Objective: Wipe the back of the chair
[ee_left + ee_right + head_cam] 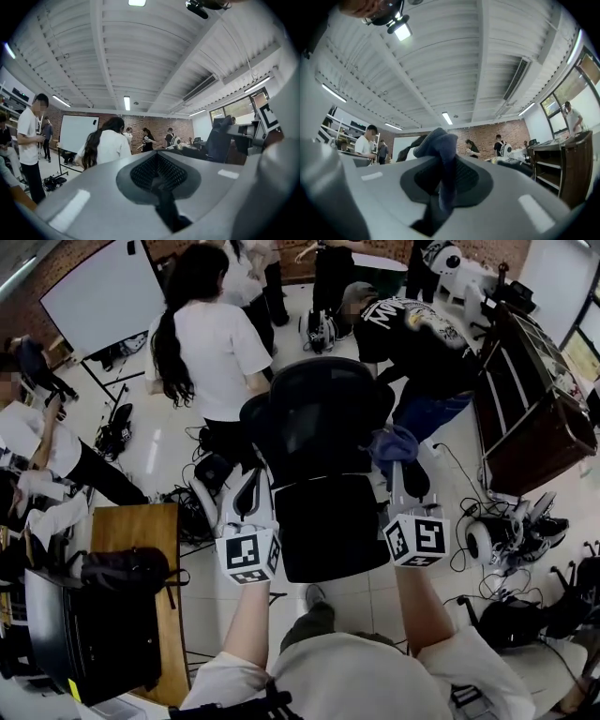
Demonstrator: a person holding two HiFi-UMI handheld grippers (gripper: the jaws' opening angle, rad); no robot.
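Note:
A black office chair stands in front of me in the head view, its mesh back [319, 413] facing me and its seat [328, 526] below. My right gripper [399, 468] is shut on a blue cloth [394, 442], which sits at the right edge of the chair back. In the right gripper view the cloth [440, 150] hangs out of the shut gripper [443, 190]. My left gripper [250, 476] is at the chair's left side, level with the seat's rear. In the left gripper view that gripper [159, 183] is shut with nothing in it.
Several people stand close behind the chair [220, 348]. A wooden table [141, 531] with a black bag [122, 570] is at my left. A dark shelf cart [534, 418] stands at the right. Cables and gear [506, 540] lie on the floor. A whiteboard [98, 292] stands far left.

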